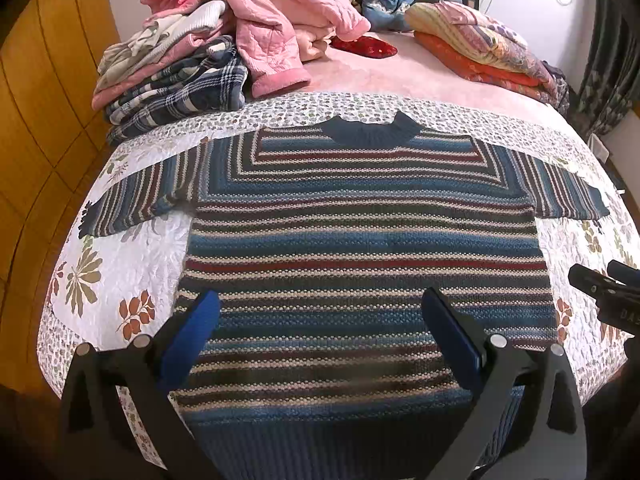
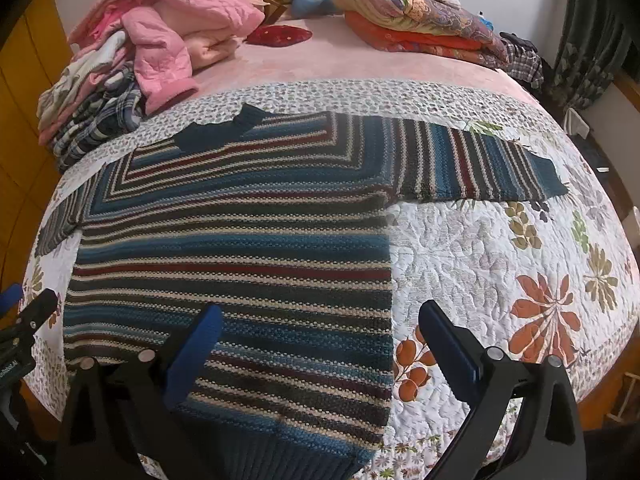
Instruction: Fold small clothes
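Bed (image 1: 360, 76), covered at the far end by a pink sheet and at the near end by a white quilt (image 1: 132, 248) printed with leaves and flowers. A striped knit sweater (image 1: 360, 240) in blue, dark red, cream and dark bands lies flat on the quilt, dark ribbed collar (image 1: 370, 132) toward the far end, ribbed hem at the near edge of the bed, and both sleeves spread straight out to the sides.

Heap of unfolded clothes (image 1: 208, 40) at the far left of the bed: pink quilted garments on top, a blue-and-white plaid piece at the bottom, its near edge resting on the quilt's border. Stack of folded patterned bedding (image 1: 488, 48), orange layer lowest, at the far right. Between these 2 piles lie a blue cushion (image 1: 390, 4) against the headboard and a small red item (image 1: 364, 46) on the pink sheet. Wooden panelling (image 1: 44, 120) runs along the left side; a dark curtain (image 1: 604, 64) hangs at the right.

Left tongs (image 1: 320, 316): the 2 blue-padded fingers stand wide apart above the lower body of the sweater, holding nothing. Right tongs (image 2: 318, 328): likewise wide apart and empty, the left finger over the sweater's lower right part, the right finger over bare quilt just beside the sweater's side edge.
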Motion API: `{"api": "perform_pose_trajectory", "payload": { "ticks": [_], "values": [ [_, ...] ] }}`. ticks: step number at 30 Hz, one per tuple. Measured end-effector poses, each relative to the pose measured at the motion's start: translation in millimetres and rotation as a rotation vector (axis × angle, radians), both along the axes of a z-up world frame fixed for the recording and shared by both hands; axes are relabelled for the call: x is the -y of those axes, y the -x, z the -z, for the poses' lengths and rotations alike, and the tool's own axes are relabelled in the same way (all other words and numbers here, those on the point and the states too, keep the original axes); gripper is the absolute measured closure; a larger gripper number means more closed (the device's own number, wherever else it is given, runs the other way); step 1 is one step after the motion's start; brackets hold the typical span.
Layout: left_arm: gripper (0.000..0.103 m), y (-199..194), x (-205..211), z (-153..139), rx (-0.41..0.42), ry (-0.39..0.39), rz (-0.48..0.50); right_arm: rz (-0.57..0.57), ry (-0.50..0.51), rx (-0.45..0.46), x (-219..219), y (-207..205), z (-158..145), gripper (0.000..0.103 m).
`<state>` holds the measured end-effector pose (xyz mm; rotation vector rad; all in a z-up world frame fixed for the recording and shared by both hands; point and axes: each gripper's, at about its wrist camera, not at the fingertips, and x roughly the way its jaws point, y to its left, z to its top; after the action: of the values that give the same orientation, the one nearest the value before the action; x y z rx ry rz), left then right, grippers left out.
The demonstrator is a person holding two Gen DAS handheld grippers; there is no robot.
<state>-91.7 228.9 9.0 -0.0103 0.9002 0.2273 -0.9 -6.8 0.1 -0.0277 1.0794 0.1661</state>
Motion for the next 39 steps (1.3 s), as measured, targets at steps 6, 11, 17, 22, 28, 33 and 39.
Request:
{"api": "perform_pose_trajectory", "payload": {
  "ticks": [6,11,17,22,28,33,39],
  "values": [
    [0.003,0.6,-1.0,0.4,0.009,-0.005,0.003,0.002,-0.001,-0.001,-0.1,-0.2,-0.3,0.004],
    [0.003,1.5,-1.6,0.9,0.011,-0.007,0.004,0.002,-0.003,0.003,-0.8,0.2,-1.1,0.004],
    [0.003,1.8,-1.4,-1.7,0.019,-0.014,0.001,0.001,-0.005,0.010,-1.8,-0.2,-4.2,0.004],
    [0.003,1.9,-2.5,-2.6,0.022,-0.015,-0.001,0.003,-0.008,0.009,-1.9,0.0,-4.4,0.004],
    [0.003,1.8,-2.5,-3.3,0.023,-0.018,0.001,0.001,-0.009,0.012,-2.3,-0.6,-5.2,0.004],
    [0.003,1.8,-2.5,-3.7,0.023,-0.018,0.001,0.003,-0.012,0.012,-1.8,-0.7,-5.3,0.004],
    [0.003,1.6,-1.7,-4.3,0.024,-0.019,0.001,0.004,-0.012,0.012,-1.9,-0.5,-5.5,0.004]
  ]
}}
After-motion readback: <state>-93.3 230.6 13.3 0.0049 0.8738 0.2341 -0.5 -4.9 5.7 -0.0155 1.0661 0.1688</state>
